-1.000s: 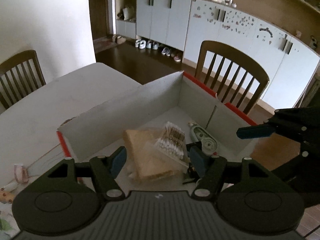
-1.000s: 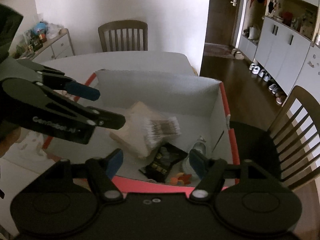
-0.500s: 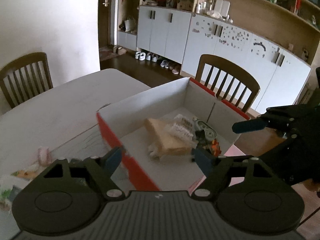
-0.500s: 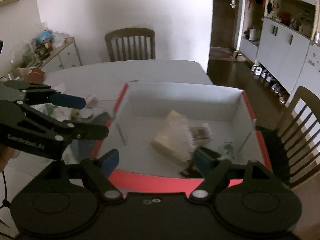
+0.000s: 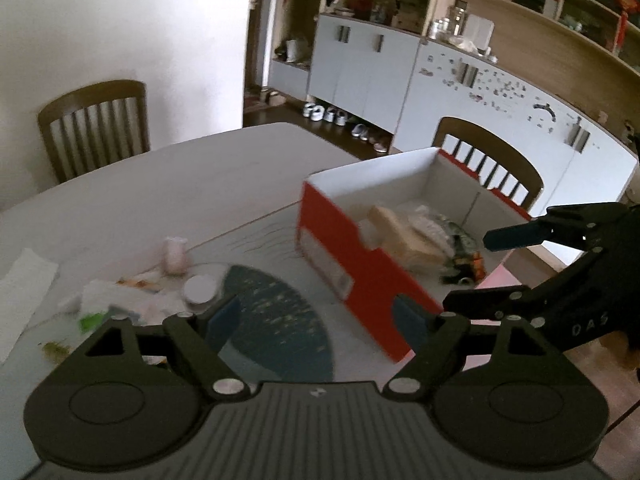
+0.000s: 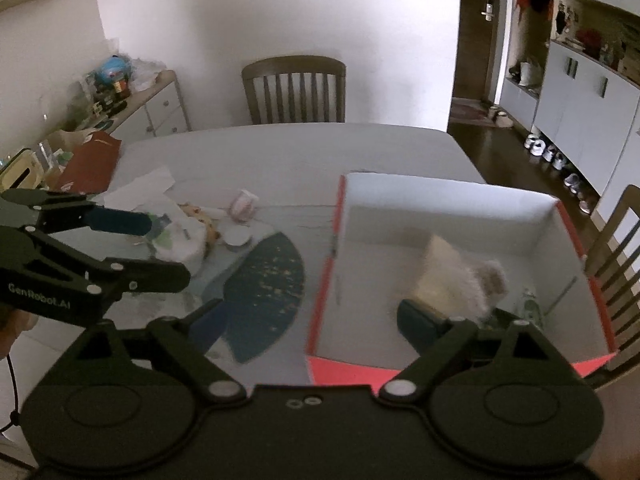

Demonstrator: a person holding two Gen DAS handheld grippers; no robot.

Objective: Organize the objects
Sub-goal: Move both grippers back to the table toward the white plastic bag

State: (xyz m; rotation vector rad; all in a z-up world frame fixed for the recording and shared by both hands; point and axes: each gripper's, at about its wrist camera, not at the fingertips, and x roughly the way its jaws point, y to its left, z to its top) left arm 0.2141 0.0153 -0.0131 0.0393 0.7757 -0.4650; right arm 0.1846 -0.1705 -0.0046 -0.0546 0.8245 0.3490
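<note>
Now the left gripper [image 5: 316,316] is hovering wide and empty over the dark blue fan-shaped mat [image 6: 264,280], having just been opening; rightward, the right gripper [image 6: 308,316] is likewise spreading empty beside the red-and-white cardboard box [image 6: 460,196], probably seeking table clutter.

The open red cardboard box with white inside walls [image 5: 340,256] sits on the pale tabletop [image 5: 160,184]. Inside it lie a tan block [image 5: 400,232] and crinkly packets. Left of the box lie a dark blue fan-shaped mat [image 5: 276,320], a small pink cup [image 5: 175,255] and white papers. The left gripper [image 5: 316,320], jaws just widened and empty, hovers near the box's corner; the right gripper [image 5: 476,268] hangs right of it.
</note>
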